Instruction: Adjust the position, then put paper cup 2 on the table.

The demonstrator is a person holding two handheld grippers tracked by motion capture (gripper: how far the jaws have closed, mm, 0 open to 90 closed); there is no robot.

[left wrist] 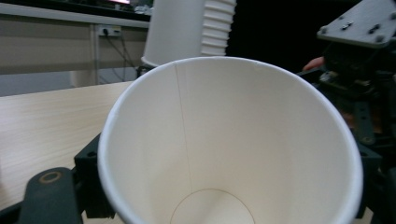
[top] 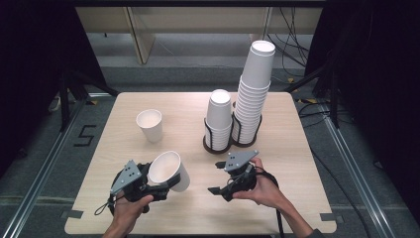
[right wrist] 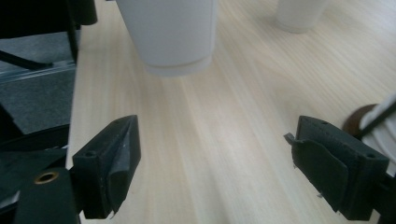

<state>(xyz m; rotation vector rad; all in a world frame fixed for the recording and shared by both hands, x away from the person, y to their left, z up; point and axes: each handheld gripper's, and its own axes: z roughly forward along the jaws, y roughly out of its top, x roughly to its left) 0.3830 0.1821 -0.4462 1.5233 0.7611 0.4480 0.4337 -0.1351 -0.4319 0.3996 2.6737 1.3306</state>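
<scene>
The white paper cup [left wrist: 231,144] is nearest, its open mouth facing the left tongs' camera. The left tongs [top: 157,186] have squeezed shut on its sides and hold it tipped over, up off the pale wooden counter [top: 292,148], near the front left edge. It looks held this way so it can be carried and set down without slipping.

The right tongs [top: 219,177] stand wide open with nothing between them. They point across the counter toward the held cup [right wrist: 170,35], maybe to help take it.

Another white paper cup [top: 149,125] stands upright by itself farther back on the left. I think it was put there on purpose, with room around it.

At the back, a short stack of white cups [top: 218,119] and a tall stack of white cups [top: 253,94] sit upside down in a black wire holder [top: 233,141], which keeps them from falling over.
</scene>
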